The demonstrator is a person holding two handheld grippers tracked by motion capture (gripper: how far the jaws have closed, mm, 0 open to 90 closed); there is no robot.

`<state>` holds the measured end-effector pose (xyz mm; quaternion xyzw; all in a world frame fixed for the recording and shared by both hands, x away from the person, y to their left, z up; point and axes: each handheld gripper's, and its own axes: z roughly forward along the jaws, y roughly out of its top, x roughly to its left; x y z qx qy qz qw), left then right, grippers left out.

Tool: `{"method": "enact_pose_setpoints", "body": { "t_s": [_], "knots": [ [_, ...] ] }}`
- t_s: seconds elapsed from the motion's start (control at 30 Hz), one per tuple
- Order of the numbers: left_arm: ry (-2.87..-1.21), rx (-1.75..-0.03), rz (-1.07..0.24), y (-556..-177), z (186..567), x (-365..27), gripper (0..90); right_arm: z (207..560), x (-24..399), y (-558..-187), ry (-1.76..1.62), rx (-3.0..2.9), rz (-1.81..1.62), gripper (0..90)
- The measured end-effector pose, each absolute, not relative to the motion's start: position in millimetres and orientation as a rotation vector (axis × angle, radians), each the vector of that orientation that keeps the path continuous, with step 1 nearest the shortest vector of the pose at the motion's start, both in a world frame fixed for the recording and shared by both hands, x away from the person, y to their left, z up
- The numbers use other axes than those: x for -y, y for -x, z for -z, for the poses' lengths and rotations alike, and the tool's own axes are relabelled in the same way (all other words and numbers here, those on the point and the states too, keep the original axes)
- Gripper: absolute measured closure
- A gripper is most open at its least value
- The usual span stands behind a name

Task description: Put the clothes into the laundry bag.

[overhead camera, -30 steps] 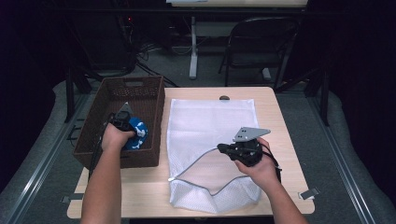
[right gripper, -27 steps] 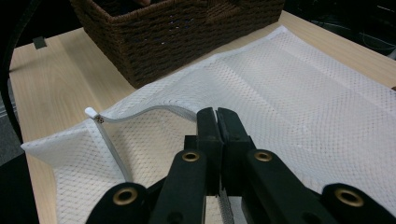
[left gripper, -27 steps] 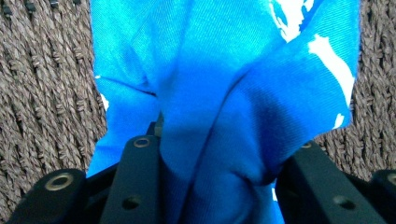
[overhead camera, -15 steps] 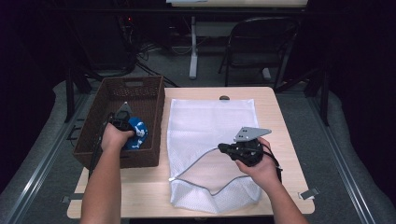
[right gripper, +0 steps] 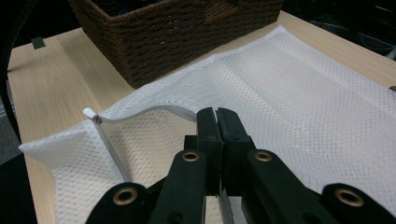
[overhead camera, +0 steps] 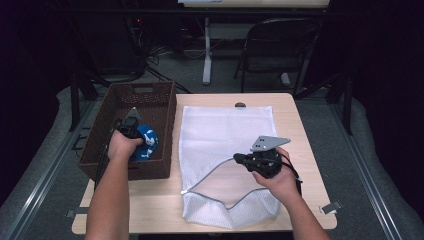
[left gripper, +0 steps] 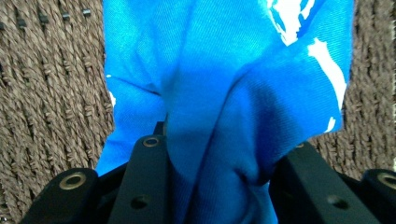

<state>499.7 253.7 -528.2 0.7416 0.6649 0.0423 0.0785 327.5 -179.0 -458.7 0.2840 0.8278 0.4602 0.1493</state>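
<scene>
Left hand-held gripper [overhead camera: 134,134], jaws just closing, pinches bunched blue cloth [left gripper: 224,107] with white print inside wicker basket [overhead camera: 165,112]. Right hand-held gripper [right gripper: 217,116] clamped on white mesh bag's [overhead camera: 225,135] zipper edge.

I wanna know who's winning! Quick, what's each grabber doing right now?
Left gripper: jaws just closed on the blue cloth in the basket.
Right gripper: shut on the mesh bag's zipper edge.

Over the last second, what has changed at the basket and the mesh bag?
The left gripper has just been closing its jaws on the blue cloth inside the brown basket; the fabric now bunches between them. Neither hand has shifted. The right gripper stays clamped on the zipper edge of the white mesh bag, holding its mouth open on the table.
</scene>
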Motion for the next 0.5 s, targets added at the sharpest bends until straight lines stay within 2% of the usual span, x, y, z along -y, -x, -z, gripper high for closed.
{"method": "enact_pose_setpoints", "body": {
  "t_s": [0.5],
  "knots": [
    [-2.230, -1.918, -0.146, -497.2, 498.2, -247.6, 69.3, 458.2, 181.0, -327.5, -0.821, -2.374, -1.320, 88.8]
  ]
}}
